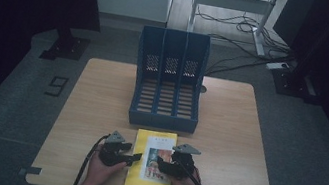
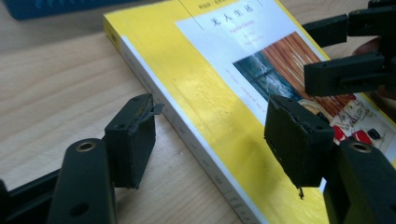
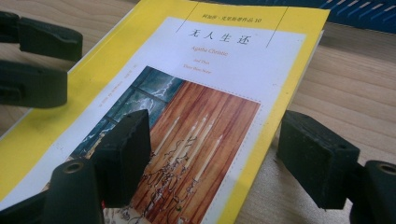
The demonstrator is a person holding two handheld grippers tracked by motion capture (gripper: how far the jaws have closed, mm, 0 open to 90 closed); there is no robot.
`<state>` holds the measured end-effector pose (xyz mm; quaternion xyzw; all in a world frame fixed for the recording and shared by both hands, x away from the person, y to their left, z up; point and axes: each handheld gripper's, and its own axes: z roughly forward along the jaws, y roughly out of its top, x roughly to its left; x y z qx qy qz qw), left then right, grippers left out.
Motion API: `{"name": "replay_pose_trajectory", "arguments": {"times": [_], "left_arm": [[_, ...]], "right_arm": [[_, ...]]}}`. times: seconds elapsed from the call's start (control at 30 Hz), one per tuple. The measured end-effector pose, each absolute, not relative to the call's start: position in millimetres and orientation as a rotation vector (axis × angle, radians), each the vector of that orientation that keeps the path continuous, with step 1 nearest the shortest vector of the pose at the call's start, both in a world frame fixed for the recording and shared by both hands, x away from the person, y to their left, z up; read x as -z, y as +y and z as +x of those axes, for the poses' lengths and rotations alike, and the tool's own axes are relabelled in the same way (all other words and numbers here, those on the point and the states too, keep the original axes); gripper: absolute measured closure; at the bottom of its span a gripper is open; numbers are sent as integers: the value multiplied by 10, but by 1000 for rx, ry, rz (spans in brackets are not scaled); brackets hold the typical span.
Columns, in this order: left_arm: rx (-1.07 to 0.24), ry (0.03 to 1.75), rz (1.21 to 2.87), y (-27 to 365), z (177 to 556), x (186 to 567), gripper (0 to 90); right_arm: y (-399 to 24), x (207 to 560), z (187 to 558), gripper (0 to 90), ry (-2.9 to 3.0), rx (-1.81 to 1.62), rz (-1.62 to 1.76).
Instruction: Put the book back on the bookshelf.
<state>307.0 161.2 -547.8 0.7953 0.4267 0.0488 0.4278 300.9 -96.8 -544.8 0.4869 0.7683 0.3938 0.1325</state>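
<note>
1. I am holding the left gripper (image 2: 210,140) with its jaws standing apart over the spine edge of the yellow book (image 2: 205,93): one jaw is hanging over the bare table (image 2: 56,93), the other over the cover, neither pressing on anything.
2. I am keeping the right gripper (image 3: 219,158) spread too, one jaw sitting over the picture on the cover, the other beyond the book's far edge above the wood. Nothing is being gripped.
3. The book (image 1: 151,169) is lying flat on the table, between both sets of fingers, cover up.
4. Ahead of the fingertips, just past the book's top edge, the blue file rack (image 1: 168,80) is standing upright with three slots.
</note>
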Motion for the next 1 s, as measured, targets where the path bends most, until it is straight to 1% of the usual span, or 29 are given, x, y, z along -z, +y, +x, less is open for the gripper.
{"name": "replay_pose_trajectory", "arguments": {"times": [0.13,0.27,0.43,0.57,0.67,0.73,0.8,0.83,0.9,1.0], "left_arm": [[-116,1057,1992,1575,3059,5486,341],[-149,1054,2010,1537,3028,5482,336],[-155,1057,2011,1529,3022,5482,338],[-156,1058,2012,1527,3023,5482,336],[-156,1058,2012,1527,3023,5482,337],[-156,1056,2013,1527,3024,5482,336],[-156,1055,2014,1527,3025,5482,336],[-156,1055,2014,1528,3026,5482,336],[-158,1052,2016,1529,3029,5482,335],[-155,1051,2017,1530,3031,5481,334]], "right_arm": [[-973,5453,3017,248,2231,-1149,1419],[-969,5454,3016,241,2229,-1149,1414],[-957,5459,3031,210,2232,-1144,1404],[-938,5480,3093,157,2236,-1150,1434],[-927,5484,3110,147,2238,-1148,1430],[-927,5482,3117,151,2243,-1146,1429],[-943,5471,3113,194,2238,-1147,1424],[-943,5471,3113,194,2238,-1147,1424],[-954,5443,3089,248,2224,-1137,1391],[-930,5412,3056,270,2200,-1117,1366]]}}
